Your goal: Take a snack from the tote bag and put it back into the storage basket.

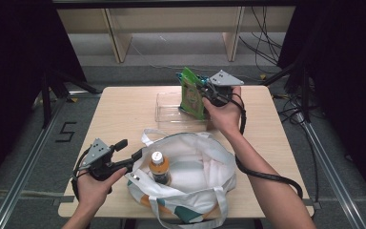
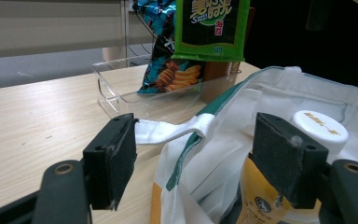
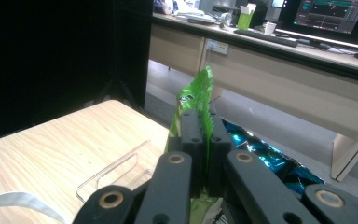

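White canvas tote bag sits at the near edge of the table, its mouth slumped open with an orange-capped drink bottle standing inside. The left gripper rests at the bag's left rim with its 2 jaws spread; in the left gripper view a white strap runs from the left pad toward the bag while the right pad hangs in front of the bottle, clamping nothing. I judge that this hand is placed there to keep the soft mouth open and steady for loading.

Beyond the bag lies a clear plastic tray, where a blue snack packet leans. Above the tray's right end, the right gripper has its jaws pressed together on the top seam of a green snack bag, which hangs free below. Pinching the crimped seam likely gives a flat grip without crushing the contents, ready for carrying toward the tote.
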A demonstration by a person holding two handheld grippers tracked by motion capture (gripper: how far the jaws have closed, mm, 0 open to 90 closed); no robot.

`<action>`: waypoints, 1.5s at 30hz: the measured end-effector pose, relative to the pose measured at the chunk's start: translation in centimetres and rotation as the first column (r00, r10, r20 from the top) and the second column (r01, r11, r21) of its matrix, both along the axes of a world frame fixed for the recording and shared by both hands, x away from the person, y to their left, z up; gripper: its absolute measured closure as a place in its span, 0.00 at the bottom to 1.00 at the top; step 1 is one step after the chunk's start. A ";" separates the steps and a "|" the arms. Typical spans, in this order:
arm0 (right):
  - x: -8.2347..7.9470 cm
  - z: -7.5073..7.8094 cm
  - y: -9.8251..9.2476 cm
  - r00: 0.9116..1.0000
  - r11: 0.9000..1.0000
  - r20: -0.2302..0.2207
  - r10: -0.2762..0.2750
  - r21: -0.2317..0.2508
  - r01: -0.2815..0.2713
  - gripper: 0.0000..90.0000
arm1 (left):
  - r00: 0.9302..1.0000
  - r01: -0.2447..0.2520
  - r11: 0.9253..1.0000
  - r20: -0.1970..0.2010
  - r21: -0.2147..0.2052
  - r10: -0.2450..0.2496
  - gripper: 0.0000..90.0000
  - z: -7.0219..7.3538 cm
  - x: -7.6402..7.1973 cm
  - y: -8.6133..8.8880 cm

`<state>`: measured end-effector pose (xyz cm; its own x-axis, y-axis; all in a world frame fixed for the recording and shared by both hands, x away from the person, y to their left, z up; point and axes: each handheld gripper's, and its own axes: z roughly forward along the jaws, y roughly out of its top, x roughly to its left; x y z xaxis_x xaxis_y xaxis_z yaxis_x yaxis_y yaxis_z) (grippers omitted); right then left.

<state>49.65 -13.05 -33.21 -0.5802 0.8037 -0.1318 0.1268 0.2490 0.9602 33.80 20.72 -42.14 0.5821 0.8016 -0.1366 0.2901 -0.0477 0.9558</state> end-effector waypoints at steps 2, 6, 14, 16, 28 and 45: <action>0.1 0.0 0.0 1.000 1.000 0.003 0.002 -0.003 -0.002 1.00 | 1.000 0.001 1.000 -0.001 0.001 -0.001 0.33 0.0 0.0 0.0; 0.2 -0.1 0.0 1.000 1.000 -0.010 -0.004 -0.003 0.004 1.00 | 1.000 0.004 1.000 -0.001 0.002 -0.004 0.33 0.0 0.0 0.0; 0.6 -0.5 0.3 1.000 1.000 -0.017 -0.001 -0.002 0.001 1.00 | 1.000 0.001 1.000 -0.001 -0.001 -0.001 0.33 0.0 0.0 0.0; 0.7 -0.6 0.4 1.000 1.000 -0.018 -0.003 -0.001 0.003 1.00 | 1.000 0.001 1.000 0.000 -0.003 -0.001 0.33 0.0 0.0 0.0; 1.4 -1.1 0.6 1.000 1.000 -0.010 -0.012 -0.017 0.011 1.00 | 1.000 0.003 1.000 -0.003 -0.003 -0.003 0.33 -0.1 0.0 0.0; 2.4 -1.9 1.1 1.000 0.999 -0.017 -0.025 -0.030 0.024 1.00 | 1.000 0.002 1.000 -0.006 -0.002 -0.002 0.33 -0.1 0.0 0.0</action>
<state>52.04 -11.97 -35.07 -0.5629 0.8135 -0.1460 0.1494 0.2739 0.9501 33.84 20.76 -42.25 0.5826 0.8003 -0.1417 0.2955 -0.0462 0.9542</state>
